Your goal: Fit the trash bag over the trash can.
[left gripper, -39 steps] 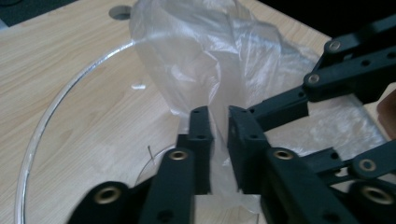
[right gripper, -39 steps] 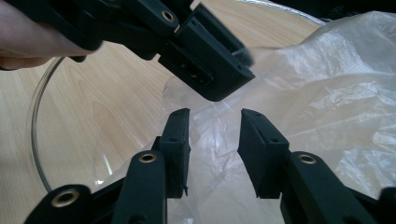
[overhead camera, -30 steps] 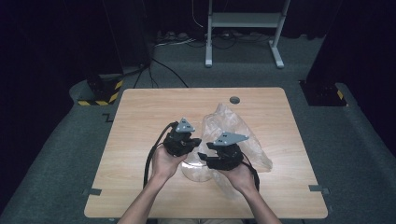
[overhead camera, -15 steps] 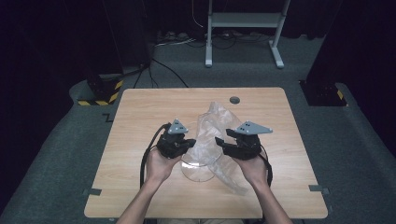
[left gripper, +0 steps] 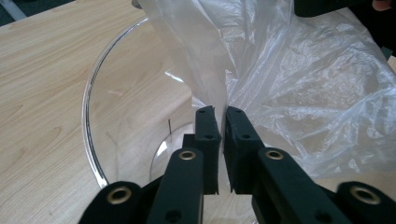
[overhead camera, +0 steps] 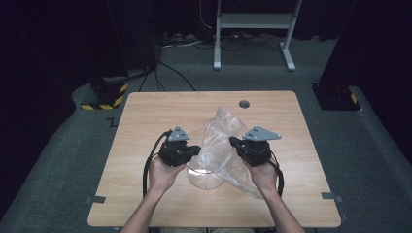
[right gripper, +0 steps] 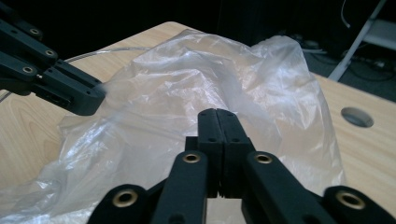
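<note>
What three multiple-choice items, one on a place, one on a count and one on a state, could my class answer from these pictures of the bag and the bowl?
1. Where does the clear plastic bag lie?
A. Between the two grippers, partly over the glass bowl
B. On the floor beside the table
C. At the table's far left corner

2. How many grippers grip the bag?
A. None
B. One
C. Two

3. How do the jaws of the left gripper stand?
A. Wide open, clear of the bag
B. Closed on a fold of the bag
C. Closed on the bowl's rim

Answers:
1 A: the high view shows the bag spread between the grippers, over the bowl.
2 C: the left gripper and the right gripper each pinch film between closed jaws.
3 B: the left gripper view shows film pinched between near-shut pads.
</note>
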